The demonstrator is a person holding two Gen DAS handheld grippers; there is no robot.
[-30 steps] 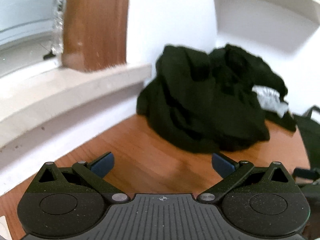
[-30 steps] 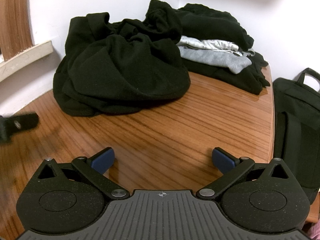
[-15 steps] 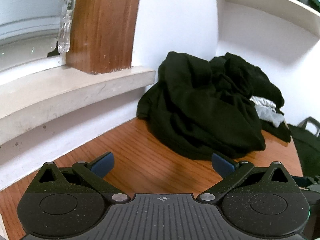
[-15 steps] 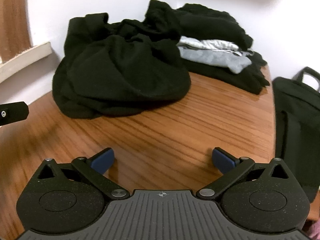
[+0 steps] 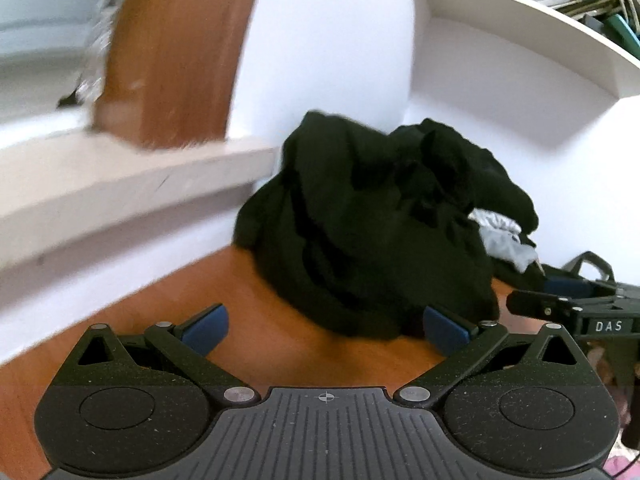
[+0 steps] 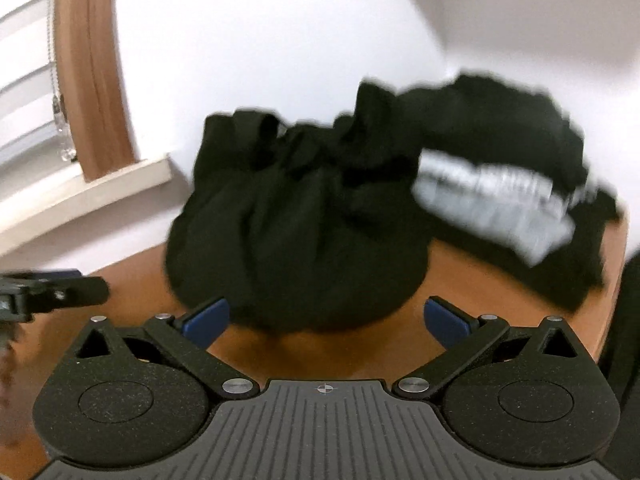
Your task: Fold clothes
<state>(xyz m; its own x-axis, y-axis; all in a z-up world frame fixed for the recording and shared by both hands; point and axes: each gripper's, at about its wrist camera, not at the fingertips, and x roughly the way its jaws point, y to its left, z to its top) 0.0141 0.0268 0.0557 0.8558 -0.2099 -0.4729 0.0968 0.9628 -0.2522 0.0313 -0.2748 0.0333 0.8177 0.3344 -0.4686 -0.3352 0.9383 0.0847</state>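
Now both tools hang over the wooden table (image 5: 256, 344): the left tool (image 5: 326, 326) with its blue pads spread wide and empty, the right tool (image 6: 326, 318) just the same. One crumpled black garment (image 6: 296, 236) heaps just beyond them, against the far wall. To its right, one grey garment (image 6: 496, 200) lies on more dark clothes. Since a second ago both tools have closed in on the heap.

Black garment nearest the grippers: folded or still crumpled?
Crumpled. The black garment sits in a rumpled, bunched heap on the table, with no flat folded edges.
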